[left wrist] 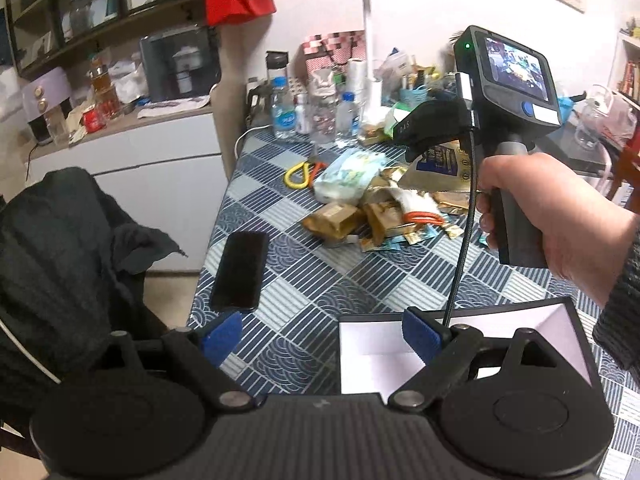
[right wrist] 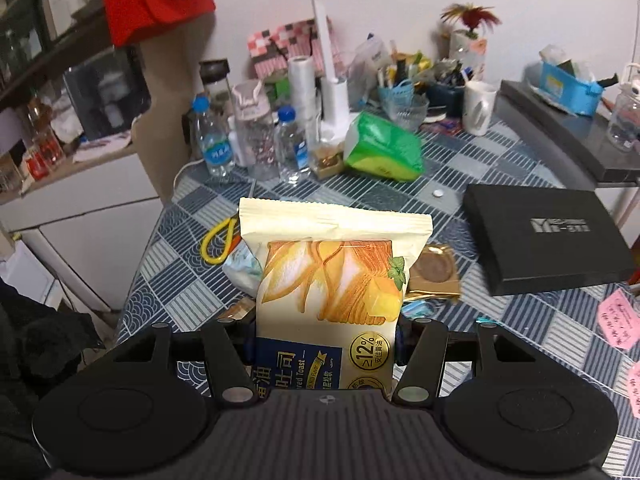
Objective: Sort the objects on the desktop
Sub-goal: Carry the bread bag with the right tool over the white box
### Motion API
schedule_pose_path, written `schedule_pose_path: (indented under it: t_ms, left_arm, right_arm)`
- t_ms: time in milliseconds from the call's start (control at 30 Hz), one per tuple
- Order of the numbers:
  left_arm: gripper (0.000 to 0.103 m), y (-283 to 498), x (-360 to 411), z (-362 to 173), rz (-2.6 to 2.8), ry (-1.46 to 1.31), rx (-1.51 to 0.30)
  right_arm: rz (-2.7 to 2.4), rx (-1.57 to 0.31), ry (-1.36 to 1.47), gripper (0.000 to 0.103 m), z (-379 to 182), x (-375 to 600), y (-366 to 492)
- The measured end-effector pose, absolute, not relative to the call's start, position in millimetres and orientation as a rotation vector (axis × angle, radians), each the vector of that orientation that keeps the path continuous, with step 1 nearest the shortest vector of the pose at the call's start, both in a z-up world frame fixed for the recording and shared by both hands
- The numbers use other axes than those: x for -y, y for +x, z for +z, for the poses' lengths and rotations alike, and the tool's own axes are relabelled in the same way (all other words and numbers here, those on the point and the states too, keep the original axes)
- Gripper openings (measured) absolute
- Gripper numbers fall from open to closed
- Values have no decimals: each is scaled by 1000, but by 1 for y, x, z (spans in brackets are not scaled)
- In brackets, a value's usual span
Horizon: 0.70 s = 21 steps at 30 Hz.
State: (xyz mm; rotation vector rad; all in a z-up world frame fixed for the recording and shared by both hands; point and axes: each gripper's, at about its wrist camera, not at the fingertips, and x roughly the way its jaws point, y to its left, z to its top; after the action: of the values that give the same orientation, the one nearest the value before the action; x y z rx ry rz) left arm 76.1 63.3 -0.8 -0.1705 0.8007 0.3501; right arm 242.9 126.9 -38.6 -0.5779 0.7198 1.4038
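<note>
Between the fingers of the right gripper (right wrist: 325, 344), a toast packet (right wrist: 332, 292) is clamped upright above the bench (right wrist: 452, 208). Only the right wrist view shows a black case (right wrist: 544, 236) and a green tissue pack (right wrist: 384, 148). Only the left wrist view shows the left gripper (left wrist: 320, 336) with fingers spread wide and empty, a white box (left wrist: 560, 320) beneath it, a black phone (left wrist: 240, 270), and the snack pile (left wrist: 380, 208).
</note>
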Motion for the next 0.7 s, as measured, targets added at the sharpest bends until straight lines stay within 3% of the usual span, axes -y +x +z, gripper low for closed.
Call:
schedule_pose_path:
  t_ms: [700]
  left_arm:
    - [103, 40, 1, 20, 314, -111, -767]
  right_arm:
    - [1431, -717, -474, 56, 1, -6, 299]
